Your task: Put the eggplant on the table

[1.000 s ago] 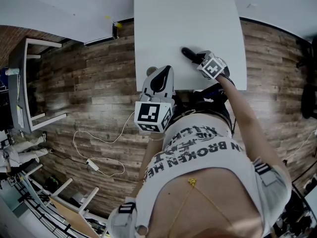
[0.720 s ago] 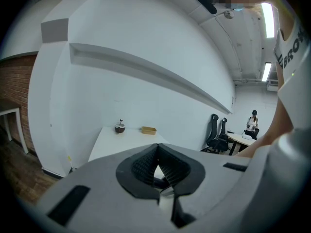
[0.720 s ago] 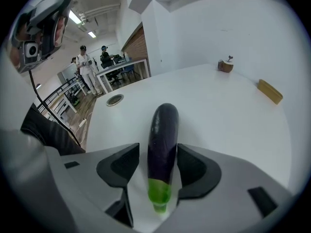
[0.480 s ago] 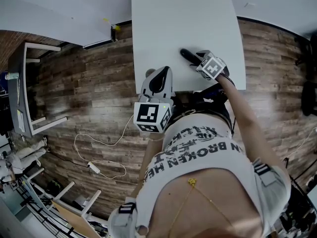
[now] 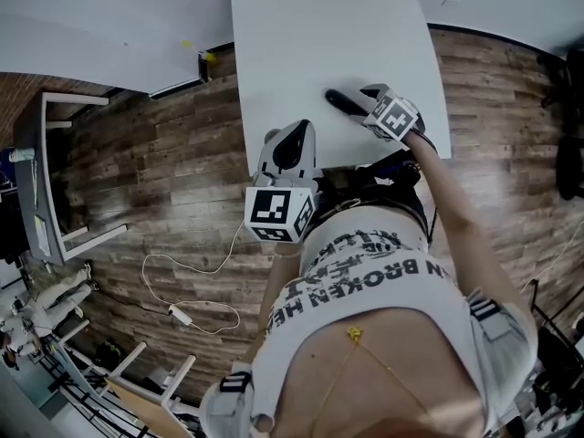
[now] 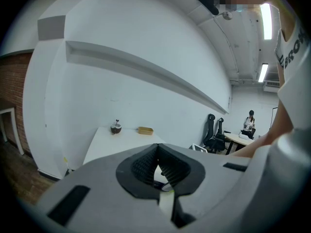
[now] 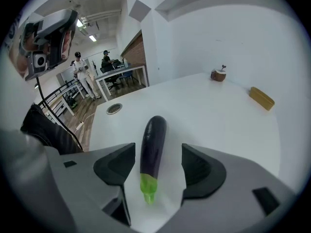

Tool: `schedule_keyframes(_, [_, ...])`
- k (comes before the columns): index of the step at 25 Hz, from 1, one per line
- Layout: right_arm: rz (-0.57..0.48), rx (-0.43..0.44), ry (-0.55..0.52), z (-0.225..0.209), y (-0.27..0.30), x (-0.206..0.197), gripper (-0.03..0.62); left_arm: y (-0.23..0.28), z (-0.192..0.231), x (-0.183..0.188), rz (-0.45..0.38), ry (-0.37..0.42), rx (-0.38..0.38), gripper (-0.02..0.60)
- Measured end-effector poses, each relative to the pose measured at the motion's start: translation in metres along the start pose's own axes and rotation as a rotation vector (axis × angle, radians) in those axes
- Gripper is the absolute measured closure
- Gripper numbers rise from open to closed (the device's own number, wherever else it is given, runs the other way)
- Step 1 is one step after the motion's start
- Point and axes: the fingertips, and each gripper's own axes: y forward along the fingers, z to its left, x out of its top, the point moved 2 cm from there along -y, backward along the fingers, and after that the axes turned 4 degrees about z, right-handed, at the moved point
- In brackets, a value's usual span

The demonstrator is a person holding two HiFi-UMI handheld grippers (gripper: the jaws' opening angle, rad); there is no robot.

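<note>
Wood-plank flooring (image 5: 164, 172) running under a long white table (image 5: 310, 26), with white walls beyond. Reaching the right gripper (image 7: 158, 166) out past the near edge on a nearly straight forearm, pitching steeply down at the tabletop. Opening its jaws wide around the eggplant (image 7: 152, 147), which is lying flat on the table between them, green stem end toward the camera, purple body pointing away, touching neither pad. Holding the left gripper (image 6: 156, 161) close to the body by the table's near left corner, pointing almost level toward the far wall, jaws closed together at the tips and gripping nothing. Showing black-and-white square markers on each gripper's cube. Reading "BROKEN" in dark capitals across the light shirt (image 5: 383, 281), with the neighbouring letters cut off or folded. Leaving the eggplant near the table's near edge, with wide bare tabletop beyond it. Ending that open stretch at the far end with a small round dark object (image 7: 220, 74) and a yellowish block (image 7: 262, 98), well apart. Showing a round grommet (image 7: 113, 108) set into the tabletop off to the left. Trailing a white cable (image 5: 192, 272) across the floor to the person's left.
</note>
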Motion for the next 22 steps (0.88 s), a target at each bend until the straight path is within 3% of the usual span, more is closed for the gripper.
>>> schedule_keyframes(8, [-0.006,-0.038,-0.061,-0.007,-0.014,0.002,0.324,0.003,-0.002,0.002,0.001,0.005,-0.005,0.575])
schedule_keyframes(14, [-0.077,-0.054,-0.058,-0.010,-0.044,0.020,0.332,0.003,-0.001,0.002,0.004,0.006,-0.008,0.575])
schedule_keyframes(17, [-0.114,-0.079,-0.090,-0.005,-0.063,0.028,0.468,0.003,-0.002,0.002,0.005,0.008,-0.010,0.575])
schedule_keyframes(22, [-0.174,-0.085,-0.128,0.013,-0.092,0.032,0.573,0.005,-0.010,0.002,0.002,0.016,-0.018,0.575])
